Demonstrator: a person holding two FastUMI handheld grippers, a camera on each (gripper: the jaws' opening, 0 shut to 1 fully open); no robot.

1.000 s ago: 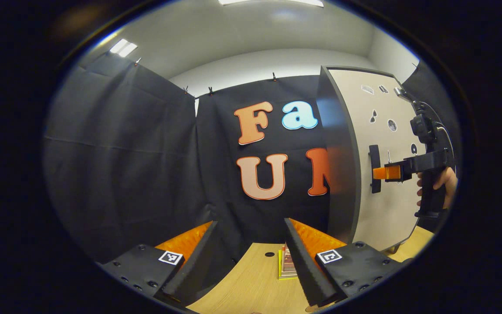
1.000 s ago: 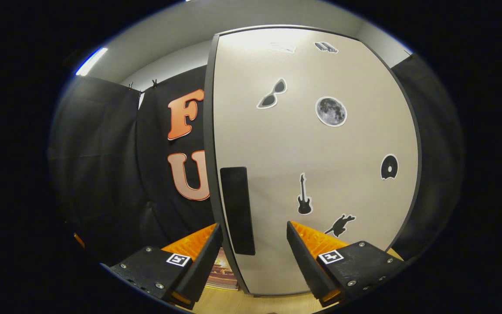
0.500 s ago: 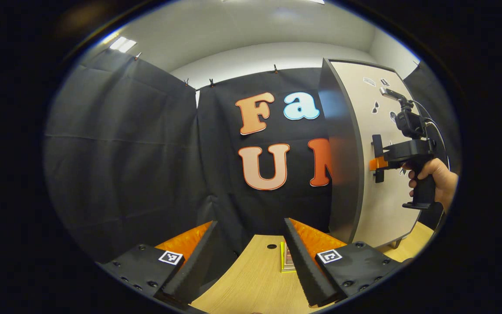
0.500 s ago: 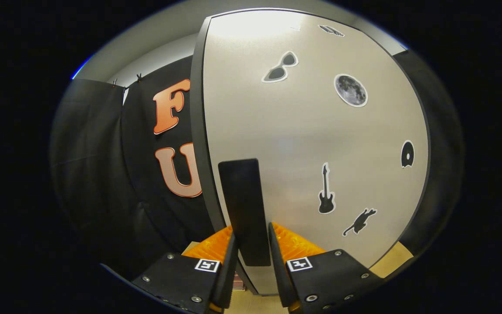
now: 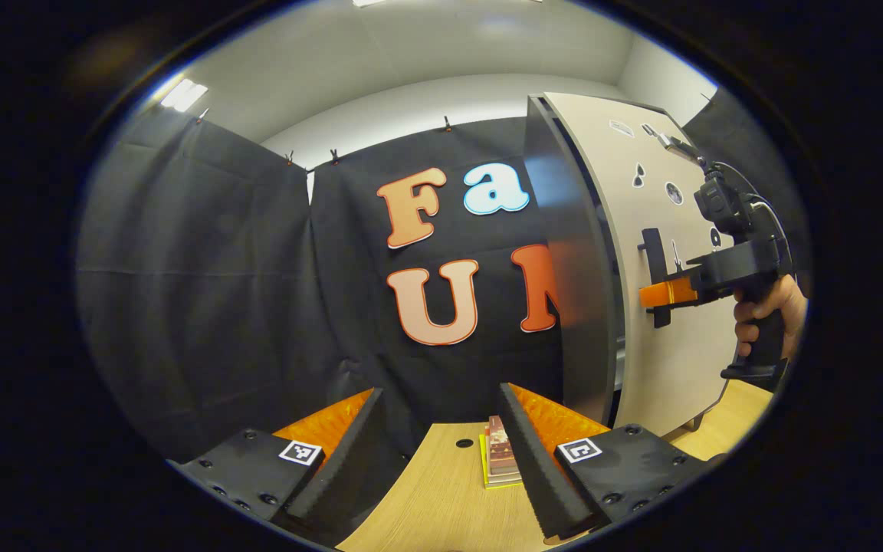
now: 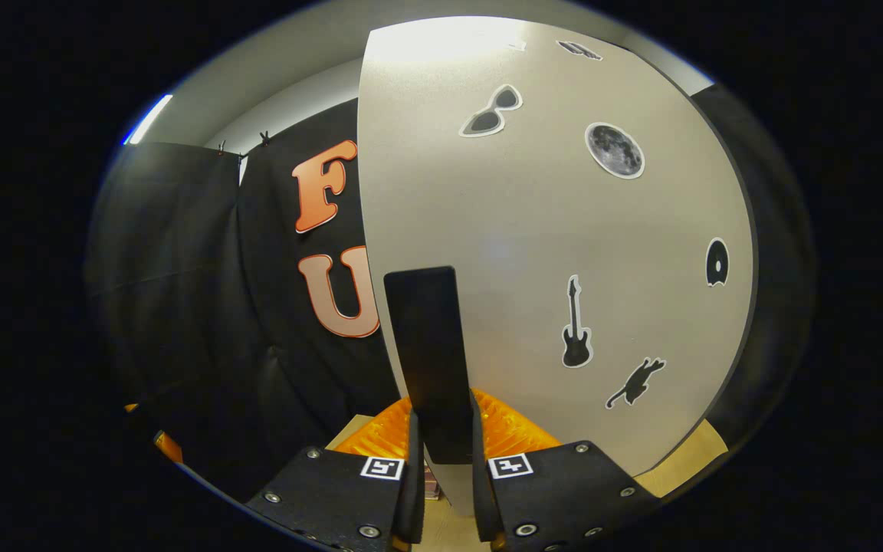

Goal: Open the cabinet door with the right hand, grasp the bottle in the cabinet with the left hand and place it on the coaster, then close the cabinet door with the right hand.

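R gripper [image 6: 443,498]: clamping the door handle [image 6: 430,360] from both sides, fingers nearly closed w/ the handle between them; gripping there since handle is the pull point at door's free edge. Also seen from the left gripper view, R gripper [image 5: 660,293] pinching handle [image 5: 654,276], a hand [image 5: 767,318] wrapping the grip behind it.

L gripper [image 5: 441,460]: hanging wide open, holding nothing, idling low over the table [image 5: 441,506]; prob. waiting near the cabinet front so as to reach in once door clears.

Door [image 6: 549,253]: swinging out on hinges, just ajar; dark gap opening betw. door edge and cabinet [image 5: 564,291] side in the left gripper view. Stickers on door face, no role in task.

Bottle: inside cabinet per task, hidden behind door; can't tell exact spot yet.

Coaster: can't tell for sure; small stack of flat things [image 5: 499,460] lying on table just beside L gripper's right finger, partly hidden by it, maybe the coaster spot.

Diff vs 0.5 s ago: door then flush w/ cabinet, dark frame edge running along its left side; now door edge pulling clear of it, gap showing. R fingers already on handle then, same hold now. 1 s ago R fingers apart, handle not yet betw. them. L gripper same opening throughout, view shifting slightly left.

Stage: step 1, door opening just starting; bottle grab not begun.
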